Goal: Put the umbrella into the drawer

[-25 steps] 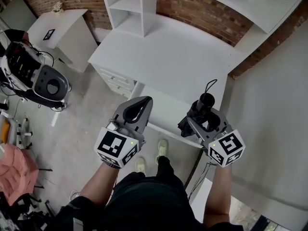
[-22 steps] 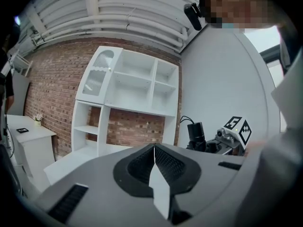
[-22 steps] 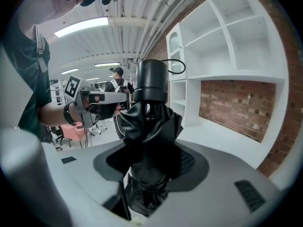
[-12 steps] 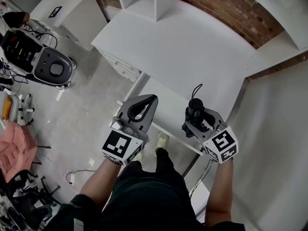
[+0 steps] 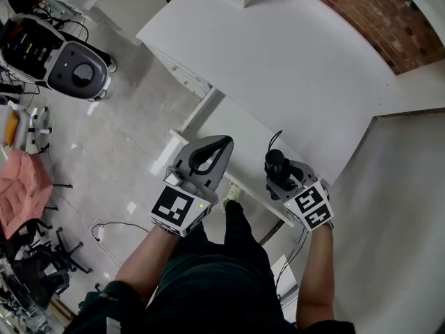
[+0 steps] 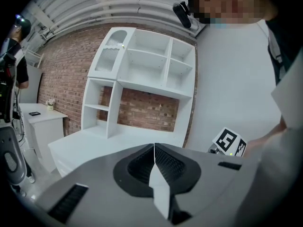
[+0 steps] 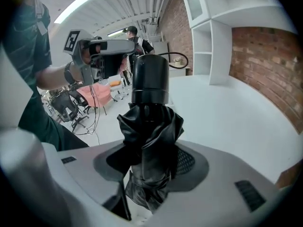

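Note:
A folded black umbrella (image 5: 275,164) with a round handle and wrist loop stands upright in my right gripper (image 5: 279,175), which is shut on its bunched fabric (image 7: 150,145). It hangs over the front right part of a white pulled-out drawer (image 5: 233,139) below the white desk (image 5: 292,61). My left gripper (image 5: 220,145) is shut with nothing in it, jaws meeting edge to edge (image 6: 154,149). It hovers over the drawer's left front part. Whether the umbrella touches the drawer cannot be told.
A white cabinet with small drawers (image 5: 182,72) stands under the desk's left side. A grey and black machine (image 5: 66,58) and a pink cloth (image 5: 21,190) are on the floor at left. A brick wall (image 5: 379,16) backs the desk. White shelving (image 6: 142,74) rises beyond.
The head view has swung, so the desk sits higher and the floor at left shows more. Both grippers stay shut, the umbrella still held, a little nearer the body.

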### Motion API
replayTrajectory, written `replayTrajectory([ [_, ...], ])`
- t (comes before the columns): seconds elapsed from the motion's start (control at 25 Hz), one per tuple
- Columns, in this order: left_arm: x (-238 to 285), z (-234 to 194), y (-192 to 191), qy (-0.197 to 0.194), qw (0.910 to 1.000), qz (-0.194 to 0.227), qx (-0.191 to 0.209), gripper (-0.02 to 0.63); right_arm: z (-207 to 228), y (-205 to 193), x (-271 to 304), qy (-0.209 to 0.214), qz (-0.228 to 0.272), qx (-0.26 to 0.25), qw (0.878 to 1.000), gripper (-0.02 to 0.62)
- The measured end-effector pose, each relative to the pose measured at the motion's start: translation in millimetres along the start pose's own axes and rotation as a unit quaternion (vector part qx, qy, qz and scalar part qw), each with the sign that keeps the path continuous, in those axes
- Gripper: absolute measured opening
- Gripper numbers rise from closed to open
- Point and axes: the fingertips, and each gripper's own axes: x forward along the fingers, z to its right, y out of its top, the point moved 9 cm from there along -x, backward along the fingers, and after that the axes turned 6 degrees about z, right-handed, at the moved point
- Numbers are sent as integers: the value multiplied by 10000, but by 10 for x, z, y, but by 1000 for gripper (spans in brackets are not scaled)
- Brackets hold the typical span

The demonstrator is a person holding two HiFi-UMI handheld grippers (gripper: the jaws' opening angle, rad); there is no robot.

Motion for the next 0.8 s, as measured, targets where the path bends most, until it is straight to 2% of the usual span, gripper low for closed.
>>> replayTrajectory([
  [0.32, -32, -65, -211, 121, 9993, -333, -74, 9, 17, -381, 502, 263, -369, 19, 9990, 199],
  [0.6, -81, -168, -261, 281, 9985, -461, -131, 9, -52, -589, 853, 604, -1250, -37, 9903, 199],
  [0.8, -103, -204, -277, 328, 9977, -581, -129, 9, -34, -564, 1133, 736, -1262, 104, 9892, 199],
])
